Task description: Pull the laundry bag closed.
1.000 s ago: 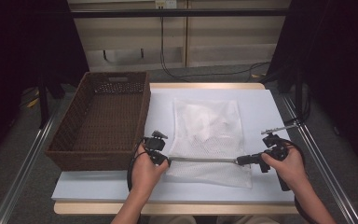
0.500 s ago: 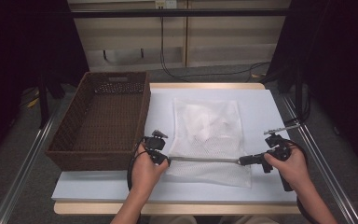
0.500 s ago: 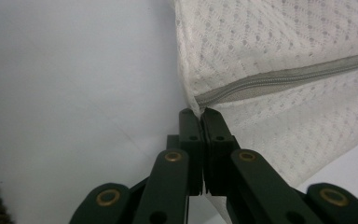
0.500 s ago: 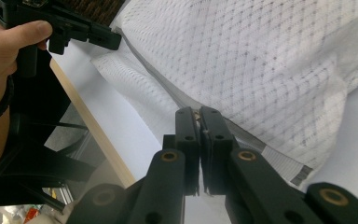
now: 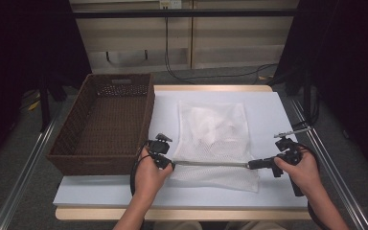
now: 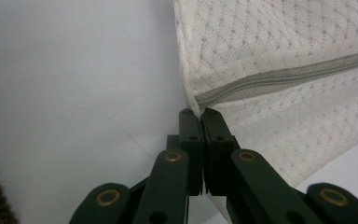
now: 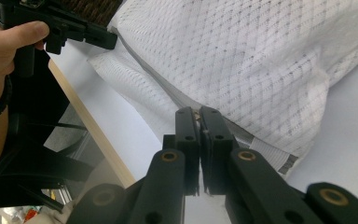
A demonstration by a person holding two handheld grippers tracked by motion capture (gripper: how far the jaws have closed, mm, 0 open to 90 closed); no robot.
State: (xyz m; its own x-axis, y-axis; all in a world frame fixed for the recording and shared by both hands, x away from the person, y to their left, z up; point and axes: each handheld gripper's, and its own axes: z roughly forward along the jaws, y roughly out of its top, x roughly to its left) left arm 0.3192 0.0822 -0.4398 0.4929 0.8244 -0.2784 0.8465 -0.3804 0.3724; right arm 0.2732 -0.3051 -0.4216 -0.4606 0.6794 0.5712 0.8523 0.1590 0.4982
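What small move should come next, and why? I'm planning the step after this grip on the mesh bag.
Probably slide the right gripper along the zipper toward the left gripper. Both are shut on the mesh bag at opposite ends of the taut zipper line, the left pinching the corner where the zipper ends. The right seems to pinch the pull, though that is too small to tell.

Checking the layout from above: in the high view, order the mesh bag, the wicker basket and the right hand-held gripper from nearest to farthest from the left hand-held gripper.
1. Mesh bag: pinched at its zipper end by the left hand-held gripper.
2. Wicker basket: just to its left.
3. Right hand-held gripper: across at the zipper's other end.
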